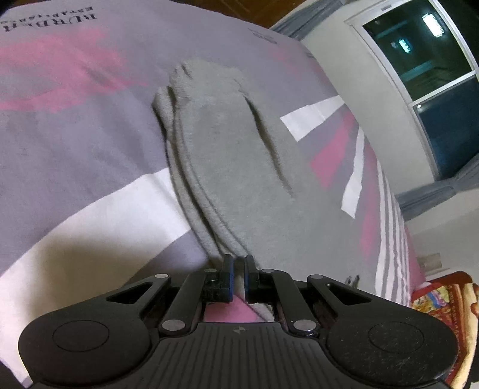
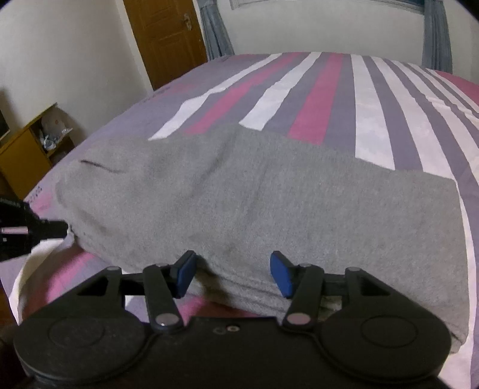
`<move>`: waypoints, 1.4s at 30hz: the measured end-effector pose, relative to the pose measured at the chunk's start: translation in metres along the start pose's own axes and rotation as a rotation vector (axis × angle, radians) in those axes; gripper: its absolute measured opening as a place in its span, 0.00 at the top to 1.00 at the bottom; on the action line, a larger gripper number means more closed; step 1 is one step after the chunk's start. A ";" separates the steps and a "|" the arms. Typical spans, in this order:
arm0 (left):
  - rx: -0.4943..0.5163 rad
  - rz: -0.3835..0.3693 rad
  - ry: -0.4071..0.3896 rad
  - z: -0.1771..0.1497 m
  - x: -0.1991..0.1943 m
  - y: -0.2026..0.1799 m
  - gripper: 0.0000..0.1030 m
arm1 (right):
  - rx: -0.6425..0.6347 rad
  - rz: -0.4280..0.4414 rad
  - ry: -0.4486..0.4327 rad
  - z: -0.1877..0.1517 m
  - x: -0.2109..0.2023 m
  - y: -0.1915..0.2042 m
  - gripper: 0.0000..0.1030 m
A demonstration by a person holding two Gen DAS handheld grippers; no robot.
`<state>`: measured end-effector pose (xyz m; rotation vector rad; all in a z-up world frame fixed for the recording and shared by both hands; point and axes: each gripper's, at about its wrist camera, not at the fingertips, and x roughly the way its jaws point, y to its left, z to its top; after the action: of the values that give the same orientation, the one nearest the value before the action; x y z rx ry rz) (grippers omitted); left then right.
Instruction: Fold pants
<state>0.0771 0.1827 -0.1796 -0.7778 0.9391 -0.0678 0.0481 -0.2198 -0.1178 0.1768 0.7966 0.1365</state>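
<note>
The left hand-held gripper (image 1: 238, 270) pinches the pants (image 1: 233, 167) hem; the right hand-held gripper (image 2: 233, 273) is spread (empty). Layers could slip apart on the bed (image 2: 371, 98) if lifted unevenly.

Matt fleecy cloth pants (image 2: 239, 191) (grey)

One pair of grey pants (image 2: 257, 191), folded into a stack on one bed (image 2: 371, 89) under a striped cover. Three layered edges countable along the near side of the stack in the left wrist view. Two grippers: the left gripper (image 1: 238, 276) with two blue-padded fingers nearly together on the fabric edge, the right gripper (image 2: 235, 273) with two blue pads set wide apart. One wooden door (image 2: 167, 36). One window (image 1: 431, 59) with two panes. Two curtains (image 2: 215, 27) in the right wrist view. One wooden cabinet (image 2: 27, 152). One patterned blanket (image 1: 440, 296).
</note>
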 end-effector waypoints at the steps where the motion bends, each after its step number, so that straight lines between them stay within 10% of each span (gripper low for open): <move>1: -0.001 0.005 -0.005 -0.001 0.000 0.001 0.95 | -0.008 0.006 0.000 0.001 0.000 0.002 0.47; 13: 0.028 0.001 0.000 0.008 -0.006 -0.015 0.95 | -0.200 -0.011 0.032 -0.005 0.016 0.032 0.41; 30: 0.198 -0.170 0.364 -0.072 0.096 -0.156 0.95 | 0.042 -0.040 -0.075 -0.011 -0.039 -0.052 0.41; 42: 0.203 -0.134 0.258 -0.071 0.079 -0.149 0.94 | 0.123 -0.046 -0.088 -0.020 -0.048 -0.079 0.41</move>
<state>0.1125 0.0040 -0.1656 -0.6516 1.1039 -0.3827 0.0052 -0.3042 -0.1142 0.2785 0.7207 0.0359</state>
